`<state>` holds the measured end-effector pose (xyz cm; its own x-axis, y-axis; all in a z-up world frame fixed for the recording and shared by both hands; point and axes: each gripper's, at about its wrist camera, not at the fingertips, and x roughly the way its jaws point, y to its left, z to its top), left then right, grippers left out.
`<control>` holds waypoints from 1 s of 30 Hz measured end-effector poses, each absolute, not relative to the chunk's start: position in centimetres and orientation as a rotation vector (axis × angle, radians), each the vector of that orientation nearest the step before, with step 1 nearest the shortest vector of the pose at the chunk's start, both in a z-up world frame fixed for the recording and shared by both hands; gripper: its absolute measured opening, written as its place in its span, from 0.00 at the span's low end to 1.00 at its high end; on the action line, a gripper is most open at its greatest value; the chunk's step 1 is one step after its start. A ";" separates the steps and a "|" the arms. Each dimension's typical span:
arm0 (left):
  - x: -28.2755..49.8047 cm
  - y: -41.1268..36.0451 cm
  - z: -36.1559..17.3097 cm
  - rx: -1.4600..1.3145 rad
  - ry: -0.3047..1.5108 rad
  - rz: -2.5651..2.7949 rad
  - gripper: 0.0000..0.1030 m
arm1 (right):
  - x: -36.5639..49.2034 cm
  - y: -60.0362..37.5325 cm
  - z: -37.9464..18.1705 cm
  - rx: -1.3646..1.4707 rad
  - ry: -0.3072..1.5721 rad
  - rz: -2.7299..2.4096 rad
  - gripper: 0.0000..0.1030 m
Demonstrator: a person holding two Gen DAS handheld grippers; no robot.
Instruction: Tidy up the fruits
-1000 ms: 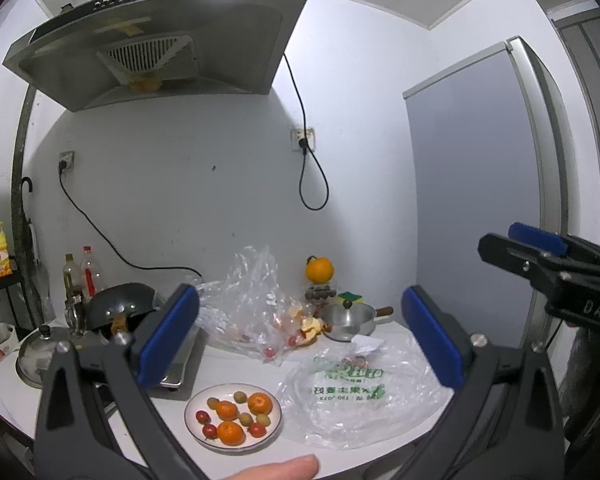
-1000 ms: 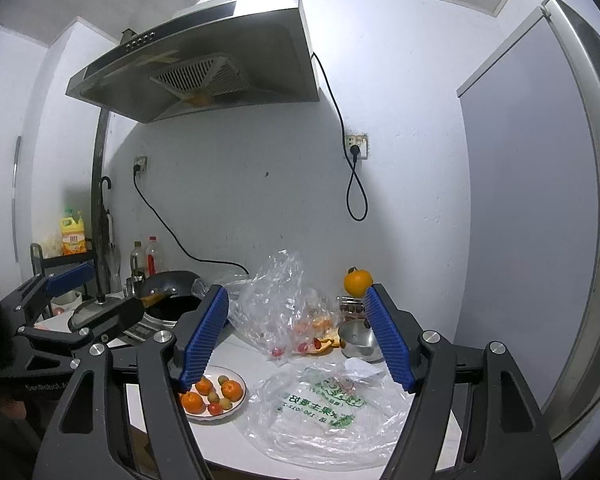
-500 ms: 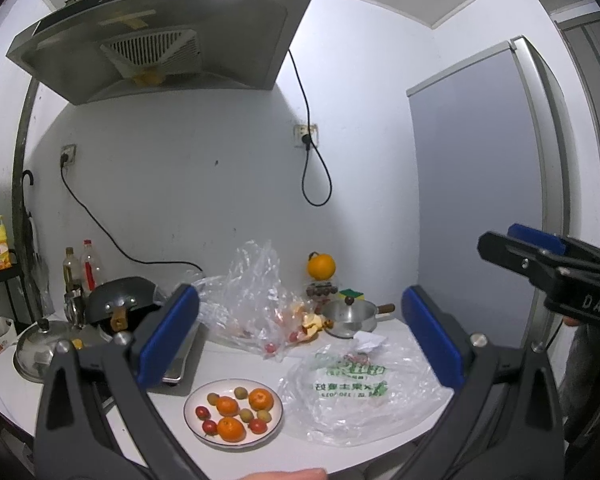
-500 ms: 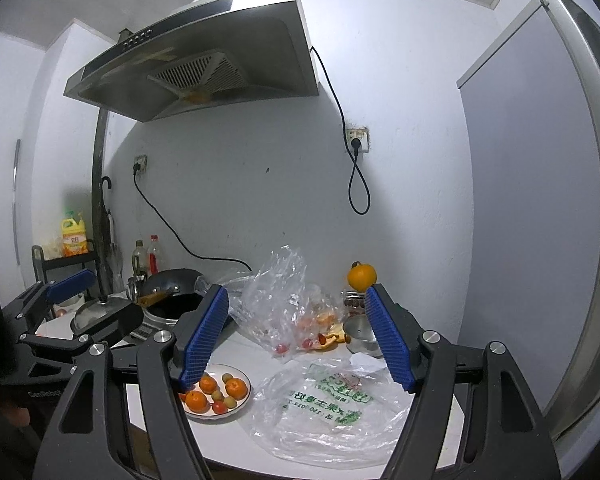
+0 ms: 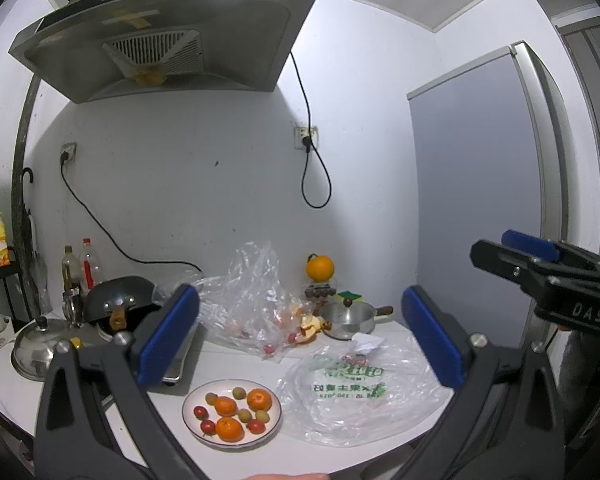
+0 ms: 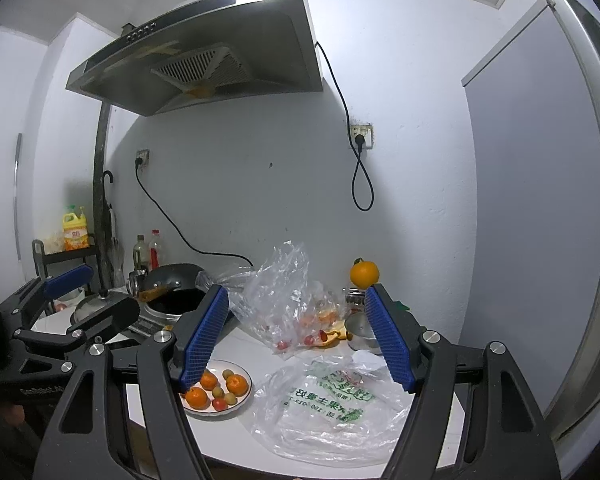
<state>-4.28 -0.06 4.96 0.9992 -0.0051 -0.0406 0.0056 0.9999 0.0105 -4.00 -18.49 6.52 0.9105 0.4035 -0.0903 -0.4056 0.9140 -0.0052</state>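
A white plate [image 5: 191, 420] on the white counter holds three tangerines, small green fruits and small red fruits; it also shows in the right wrist view [image 6: 245, 400]. My left gripper [image 5: 300, 336] is open and empty, held above and before the plate. My right gripper [image 6: 298, 336] is open and empty, to the right of the left one, above the counter. A flat plastic bag with green print [image 5: 360, 392] lies right of the plate. A crumpled clear bag [image 5: 256, 312] with fruit inside sits behind. A large orange [image 5: 320, 268] stands on a jar at the back.
A small steel pot [image 5: 350, 316] sits at the back right, a black wok [image 5: 120, 300] and a steel lid [image 5: 40, 348] at the left. A range hood [image 5: 164, 36] hangs overhead. A grey fridge [image 5: 488, 200] stands at the right. Bottles [image 5: 80, 264] line the wall.
Both grippers have drawn back and up slightly; the plate and bags sit a little lower and farther in view. Both stay open and empty.
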 end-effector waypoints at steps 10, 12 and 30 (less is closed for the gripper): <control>-4.4 -0.1 4.9 0.013 0.044 -0.008 0.99 | -4.0 -18.4 6.5 -0.023 0.091 0.416 0.72; -4.4 -0.1 4.9 0.012 0.045 -0.009 0.99 | -3.9 -18.4 6.5 -0.024 0.094 0.416 0.72; -4.6 0.0 4.9 0.003 0.035 -0.011 0.99 | -3.7 -18.1 6.3 -0.025 0.099 0.416 0.72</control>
